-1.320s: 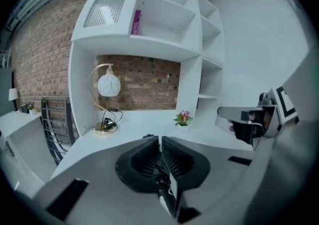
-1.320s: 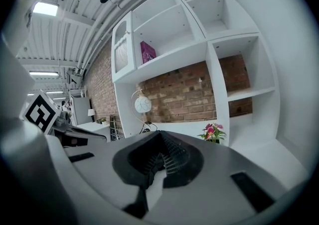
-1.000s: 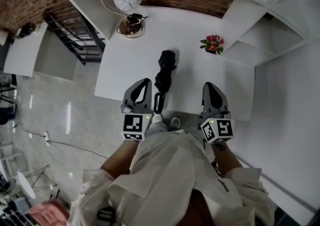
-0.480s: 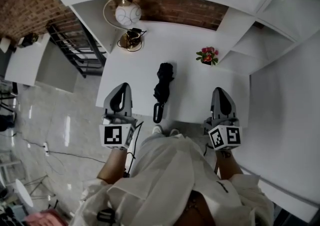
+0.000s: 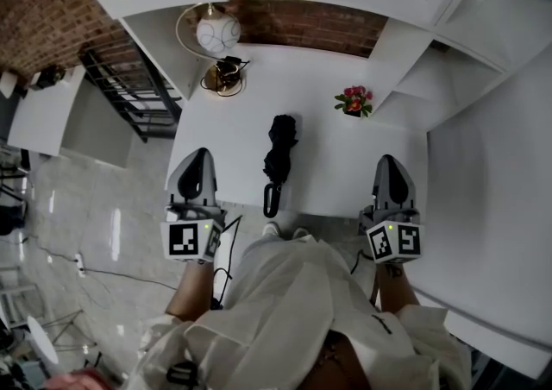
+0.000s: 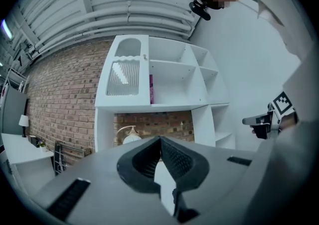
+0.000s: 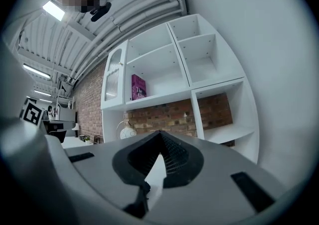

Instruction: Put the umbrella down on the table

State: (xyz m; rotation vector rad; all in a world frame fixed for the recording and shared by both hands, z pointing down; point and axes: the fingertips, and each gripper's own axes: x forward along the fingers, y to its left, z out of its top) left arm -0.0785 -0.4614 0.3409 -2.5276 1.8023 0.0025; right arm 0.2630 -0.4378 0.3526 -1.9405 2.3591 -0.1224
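The black umbrella (image 5: 278, 148) lies folded in the middle of the white worktop (image 5: 345, 168), its strap loop (image 5: 271, 200) toward the near edge. The left gripper (image 5: 197, 160) and the right gripper (image 5: 389, 164) hang one on each side, well apart from it, both pressed together with nothing between the jaws. The putting down looks finished to me. To end well, keep both grippers away from the loop; whether it hangs over the edge I cannot tell from above.
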